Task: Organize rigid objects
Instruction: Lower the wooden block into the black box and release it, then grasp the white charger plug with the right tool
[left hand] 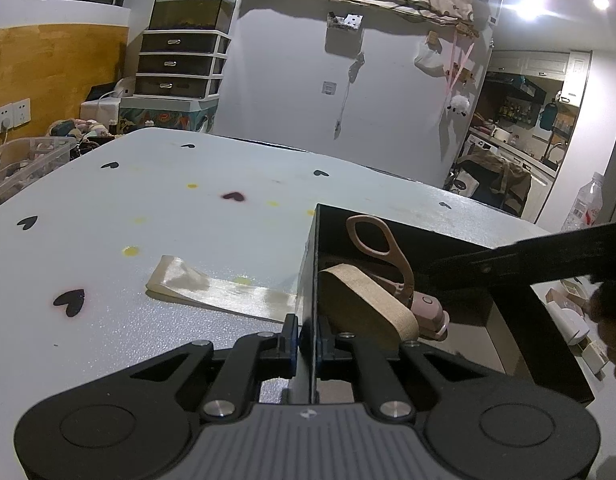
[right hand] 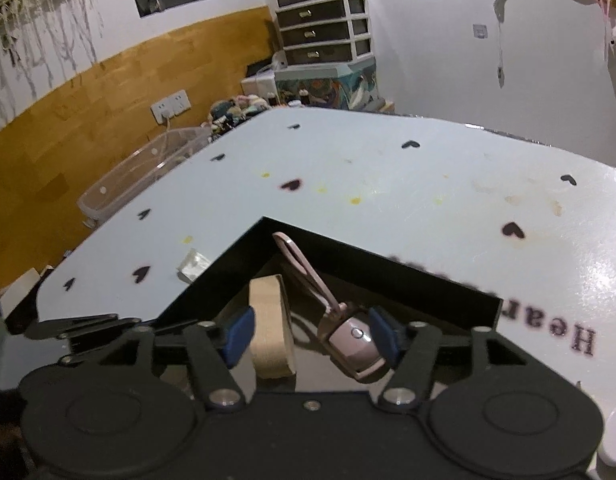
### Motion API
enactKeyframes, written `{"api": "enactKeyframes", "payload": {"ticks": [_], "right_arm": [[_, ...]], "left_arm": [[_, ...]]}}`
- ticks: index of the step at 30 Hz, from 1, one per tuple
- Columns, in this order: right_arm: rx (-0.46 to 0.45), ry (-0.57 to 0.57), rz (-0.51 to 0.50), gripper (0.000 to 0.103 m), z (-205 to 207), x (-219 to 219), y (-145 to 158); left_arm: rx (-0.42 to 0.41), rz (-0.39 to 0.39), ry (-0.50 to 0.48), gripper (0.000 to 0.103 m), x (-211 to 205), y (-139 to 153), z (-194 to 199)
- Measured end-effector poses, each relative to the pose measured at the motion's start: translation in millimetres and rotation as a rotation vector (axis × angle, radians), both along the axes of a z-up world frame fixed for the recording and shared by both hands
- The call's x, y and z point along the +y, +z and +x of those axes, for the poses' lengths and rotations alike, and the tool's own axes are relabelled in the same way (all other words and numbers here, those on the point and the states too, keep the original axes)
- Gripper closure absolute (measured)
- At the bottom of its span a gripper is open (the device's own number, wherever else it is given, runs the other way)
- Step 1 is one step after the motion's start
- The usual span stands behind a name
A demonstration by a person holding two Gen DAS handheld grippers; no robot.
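Observation:
A black box [left hand: 310,264] stands on the pale blue table [left hand: 148,200]. My left gripper [left hand: 308,336] is shut on the box's near-left wall, one pad on each side. Inside lie a tan tape roll [left hand: 360,300] and a pink loop-handled tool like scissors [left hand: 406,276]. In the right wrist view my right gripper [right hand: 310,334] hangs open over the box [right hand: 348,256]. The tape roll [right hand: 268,320] and the pink tool [right hand: 348,344] both show between its blue pads [right hand: 240,332], neither pressed. One of its fingers [left hand: 528,256] crosses the box's right side.
A flat strip of clear tape [left hand: 212,292] lies on the table left of the box. A clear plastic bin [right hand: 140,176] sits beyond the table's left edge. A water bottle [left hand: 588,204] and small white items [left hand: 568,320] are off to the right.

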State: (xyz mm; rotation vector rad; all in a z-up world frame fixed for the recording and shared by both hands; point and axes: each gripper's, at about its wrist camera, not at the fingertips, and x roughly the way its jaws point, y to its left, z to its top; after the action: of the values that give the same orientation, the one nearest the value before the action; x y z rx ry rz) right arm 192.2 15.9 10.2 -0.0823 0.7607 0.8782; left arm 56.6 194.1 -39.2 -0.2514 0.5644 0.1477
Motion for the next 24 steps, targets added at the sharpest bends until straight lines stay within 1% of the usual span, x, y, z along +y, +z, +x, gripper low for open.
{"api": "enactKeyframes", "payload": {"ticks": [1,4,6,11,15,17,20,24], "right_arm": [[-0.011,0.004,0.007,0.017,-3,-2,2],[-0.053,0.011,0.036,0.010,-12,-12,11],[-0.076,0.010,0.053,0.006,-17,-19,17],[-0.137,-0.027,0.091,0.003,-25,-41,30],[-0.191,-0.092,0.109,0.000,-30,-66,36],[-0.204,-0.128,0.110,0.000,-30,-81,37],[-0.214,-0.178,0.122,0.000,-28,-103,35],[-0.230,-0.284,0.116,0.000,-25,-136,26]], "left_arm": [[0.000,0.000,0.000,0.095,0,0,0],[0.000,0.000,0.001,0.095,0,0,0],[0.000,0.001,0.002,0.095,1,0,0],[0.001,0.007,0.005,0.095,0,1,-1],[0.002,0.012,0.008,0.095,-2,2,-3],[0.004,0.014,0.009,0.095,-2,2,-4],[0.009,0.015,0.010,0.095,-4,1,-5],[0.006,0.022,0.008,0.096,-5,2,-7]]}}
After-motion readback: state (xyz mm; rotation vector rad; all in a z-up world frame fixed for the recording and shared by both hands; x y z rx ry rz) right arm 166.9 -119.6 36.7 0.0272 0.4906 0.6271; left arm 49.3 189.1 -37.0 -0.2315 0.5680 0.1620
